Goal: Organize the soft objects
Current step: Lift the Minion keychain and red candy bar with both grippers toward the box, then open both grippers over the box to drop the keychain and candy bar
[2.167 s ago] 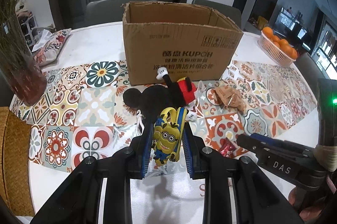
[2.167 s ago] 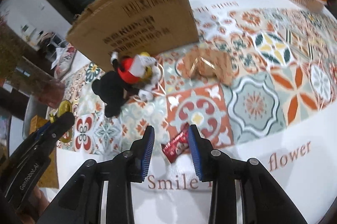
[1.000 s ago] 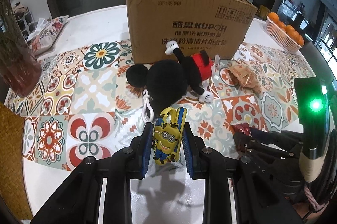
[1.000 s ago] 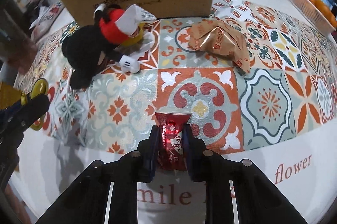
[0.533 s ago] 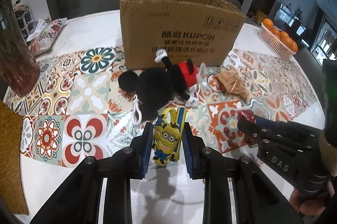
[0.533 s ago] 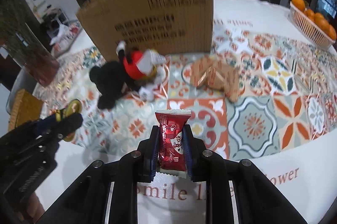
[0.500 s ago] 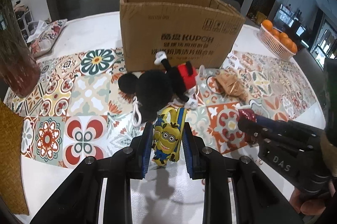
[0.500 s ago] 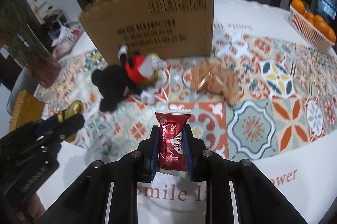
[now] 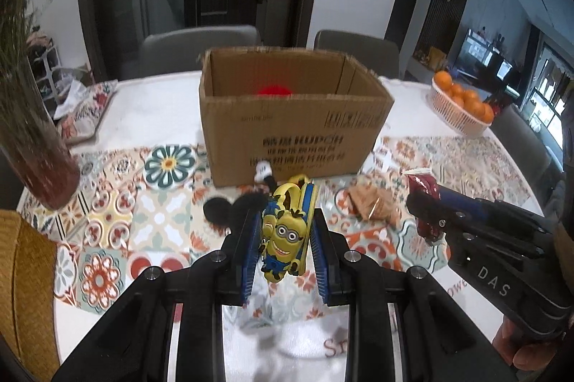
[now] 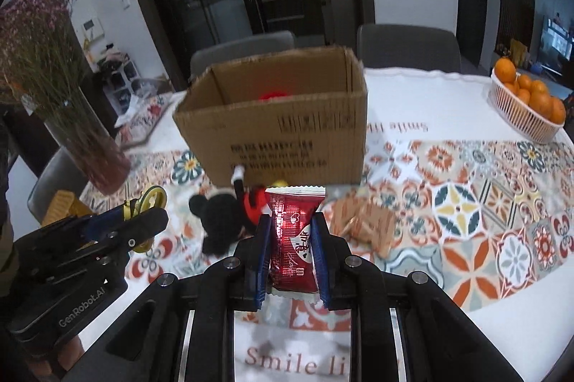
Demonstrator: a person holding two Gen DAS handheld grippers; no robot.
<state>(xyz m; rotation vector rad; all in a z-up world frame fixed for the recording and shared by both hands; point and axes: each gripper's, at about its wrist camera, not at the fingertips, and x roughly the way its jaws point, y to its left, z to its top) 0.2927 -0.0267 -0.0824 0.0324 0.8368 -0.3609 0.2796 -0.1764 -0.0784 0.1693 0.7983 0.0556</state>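
My left gripper (image 9: 285, 231) is shut on a yellow Minion toy (image 9: 285, 234) and holds it above the table. My right gripper (image 10: 291, 240) is shut on a red snack packet (image 10: 293, 238), also held above the table; it shows in the left wrist view (image 9: 425, 202) too. An open cardboard box (image 9: 290, 116) stands beyond both, with something red inside (image 9: 274, 91). A black Mickey plush (image 10: 224, 220) lies in front of the box, partly hidden behind my grippers. A tan snack bag (image 10: 362, 220) lies to its right.
A basket of oranges (image 10: 527, 105) stands at the far right. A vase of dried flowers (image 10: 86, 138) stands at the left, with a floral pouch (image 9: 86, 112) behind it. Grey chairs (image 10: 409, 48) stand behind the table. A woven mat (image 9: 25, 285) lies at the near left.
Both grippers have risen with their loads and now look into the box from higher up. Earlier, the right gripper closed on the red packet and lifted it off the table.
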